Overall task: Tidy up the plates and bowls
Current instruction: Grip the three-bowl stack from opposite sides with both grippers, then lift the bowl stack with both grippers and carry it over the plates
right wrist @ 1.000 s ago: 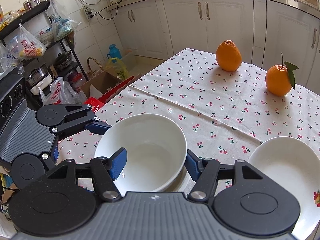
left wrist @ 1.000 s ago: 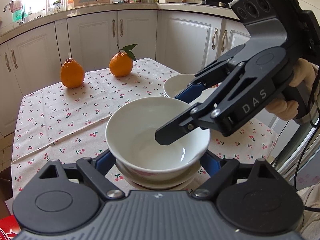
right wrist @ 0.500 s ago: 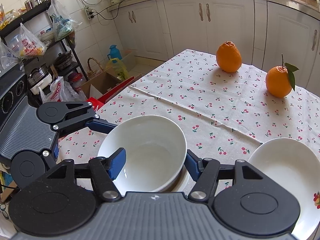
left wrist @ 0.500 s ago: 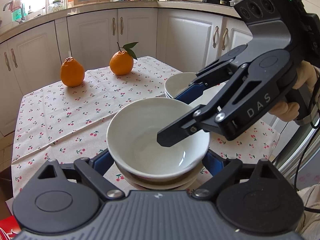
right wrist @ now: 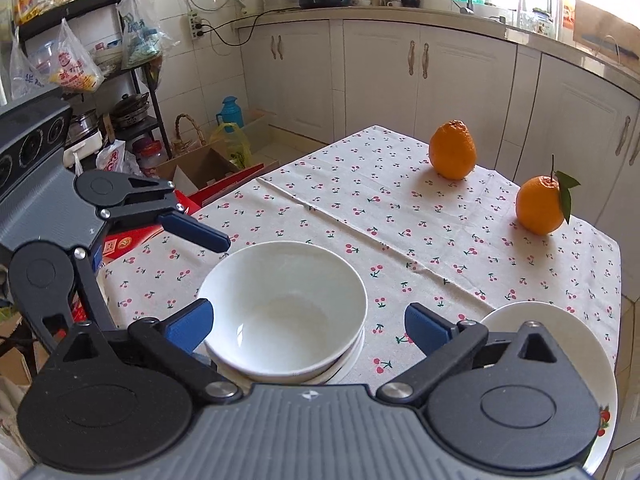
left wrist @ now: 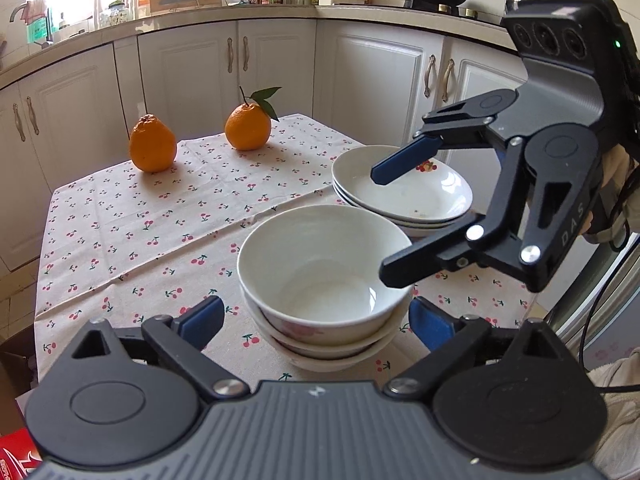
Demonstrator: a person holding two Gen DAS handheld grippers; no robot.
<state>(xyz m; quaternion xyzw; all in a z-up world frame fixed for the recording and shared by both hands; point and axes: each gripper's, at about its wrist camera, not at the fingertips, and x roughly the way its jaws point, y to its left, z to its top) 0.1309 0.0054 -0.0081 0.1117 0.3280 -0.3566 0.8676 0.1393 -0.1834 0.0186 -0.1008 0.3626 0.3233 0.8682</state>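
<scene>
Kitchen cupboards frame a table under a cherry-print cloth (left wrist: 168, 216); at its near edge the left gripper (left wrist: 316, 318) and the right gripper (right wrist: 306, 322) both stand with blue-padded jaws spread wide, having just been opening, pads clear of the white ceramic bowl (left wrist: 324, 268) that sits between them. That bowl is nested on top of a stack of similar bowls (left wrist: 324, 354), with a stack of shallow white plates (left wrist: 404, 196) just beyond and two oranges (left wrist: 152, 148) well apart at the far side. The release step looks finished, so the next move likely calls for drawing both grippers back without nudging the stack.
</scene>
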